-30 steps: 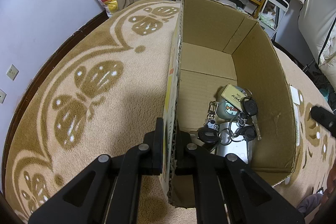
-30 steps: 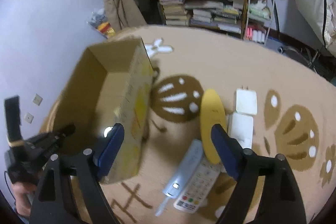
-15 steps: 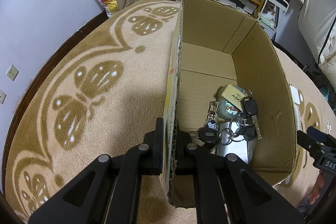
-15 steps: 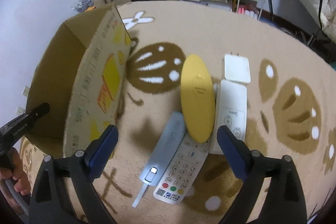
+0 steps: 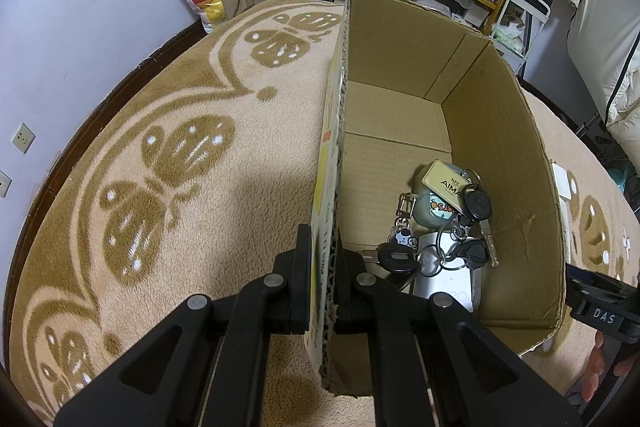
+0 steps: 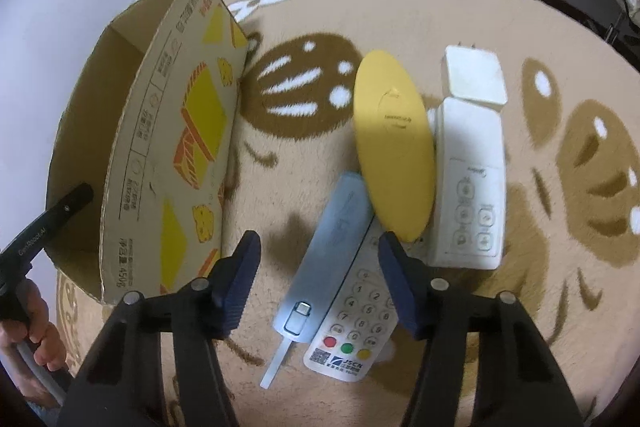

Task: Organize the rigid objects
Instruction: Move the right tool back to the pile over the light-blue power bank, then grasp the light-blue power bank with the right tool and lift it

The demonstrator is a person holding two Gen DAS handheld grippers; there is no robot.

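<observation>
While left gripper [image 5: 323, 267] clamps box [image 5: 400, 75], right gripper [image 6: 318, 267] gapes over patterned carpet [image 6: 400, 7].

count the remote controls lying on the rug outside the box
2: the white keypad remote under the right gripper, partly covered by a grey device, and the white button remote right of the yellow case. None visibly hidden.

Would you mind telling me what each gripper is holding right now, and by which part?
The left gripper is clamped on the cardboard box by its near side wall's top edge. The right gripper is open, holding nothing.
</observation>
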